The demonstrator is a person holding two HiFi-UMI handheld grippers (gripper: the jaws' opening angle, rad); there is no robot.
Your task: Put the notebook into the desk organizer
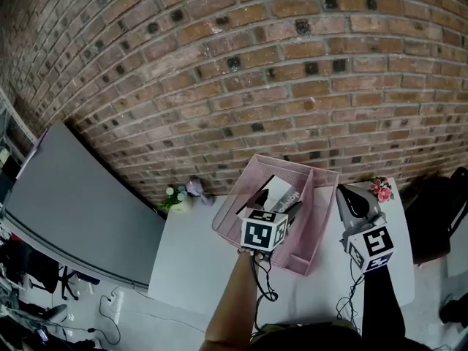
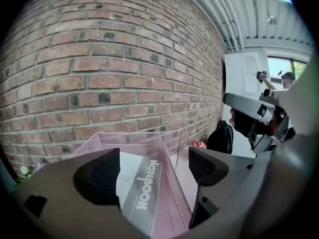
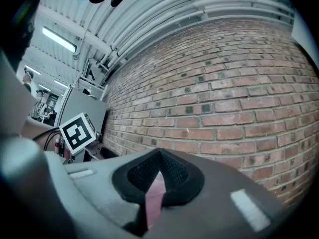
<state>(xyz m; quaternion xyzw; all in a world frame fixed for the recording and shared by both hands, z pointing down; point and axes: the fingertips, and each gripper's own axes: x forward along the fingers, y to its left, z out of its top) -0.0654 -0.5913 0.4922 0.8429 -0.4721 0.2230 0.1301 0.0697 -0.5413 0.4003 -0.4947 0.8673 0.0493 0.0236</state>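
Observation:
A pink mesh desk organizer lies on the white table against the brick wall. A grey and white notebook stands in its left compartment, spine up. My left gripper hangs over it, open. In the left gripper view the notebook sits between the wide-apart jaws of the left gripper with a gap on each side, beside the mesh divider of the organizer. To the right of the organizer, my right gripper is shut on nothing. The right gripper points at the wall.
A small pink flower decoration stands at the table's back right corner, and a little plant with white blooms at the back left. A black bag is beside the table on the right. A grey panel stands on the left.

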